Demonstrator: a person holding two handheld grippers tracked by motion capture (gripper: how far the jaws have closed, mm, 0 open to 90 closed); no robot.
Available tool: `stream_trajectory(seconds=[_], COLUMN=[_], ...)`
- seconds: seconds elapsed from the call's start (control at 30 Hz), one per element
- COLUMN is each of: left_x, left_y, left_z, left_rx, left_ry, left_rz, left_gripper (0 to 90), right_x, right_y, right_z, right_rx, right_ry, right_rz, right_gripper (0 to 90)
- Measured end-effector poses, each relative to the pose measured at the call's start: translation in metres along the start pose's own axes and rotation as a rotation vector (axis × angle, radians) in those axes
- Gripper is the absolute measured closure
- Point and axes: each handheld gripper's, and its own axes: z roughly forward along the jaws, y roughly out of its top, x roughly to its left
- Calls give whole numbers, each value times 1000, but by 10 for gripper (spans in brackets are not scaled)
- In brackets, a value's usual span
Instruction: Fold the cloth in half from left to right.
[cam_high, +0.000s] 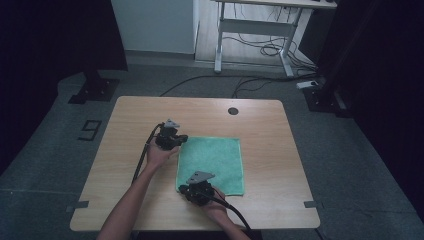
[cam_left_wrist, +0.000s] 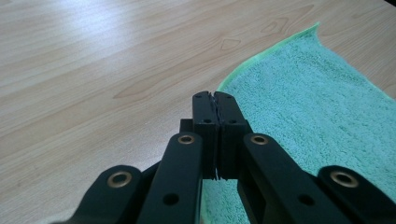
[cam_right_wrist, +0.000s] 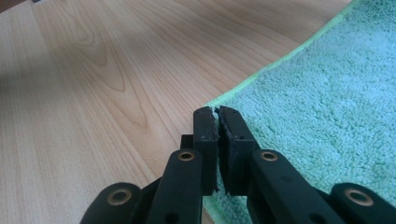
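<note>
**A:** Where's this at? Green towel (cam_high: 212, 164) lies flat mid-table (cam_high: 270, 125). The left gripper (cam_left_wrist: 215, 100) is pinching its far-left corner, and the right gripper (cam_right_wrist: 215, 114) is clamped on the near-left corner.

**B:** Looks like the grab step of a fold. Next I'd lift both corners together and carry them across. No containers anywhere.

A lab: dark curtains (cam_high: 55, 35), a taped floor (cam_high: 45, 140), cables (cam_high: 260, 47) under a desk frame (cam_high: 255, 30).
</note>
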Motion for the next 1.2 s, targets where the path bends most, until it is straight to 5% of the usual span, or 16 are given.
stream_trajectory(seconds=[0.4, 0.6, 1.2], left_x=[-5, -3, 9], left_y=[8, 14, 12], left_z=[-17, -28, -35], left_rx=[-53, -47, -33], left_ry=[-2, 16, 34], left_rz=[-22, -12, -39], left_gripper=[884, 884, 885], right_x=[11, 20, 19], right_y=[8, 15, 17], right_z=[-16, -18, -20], right_rx=[-68, -60, -88], right_ry=[17, 21, 34], right_rz=[-34, -95, -78], right_gripper=[852, 849, 849])
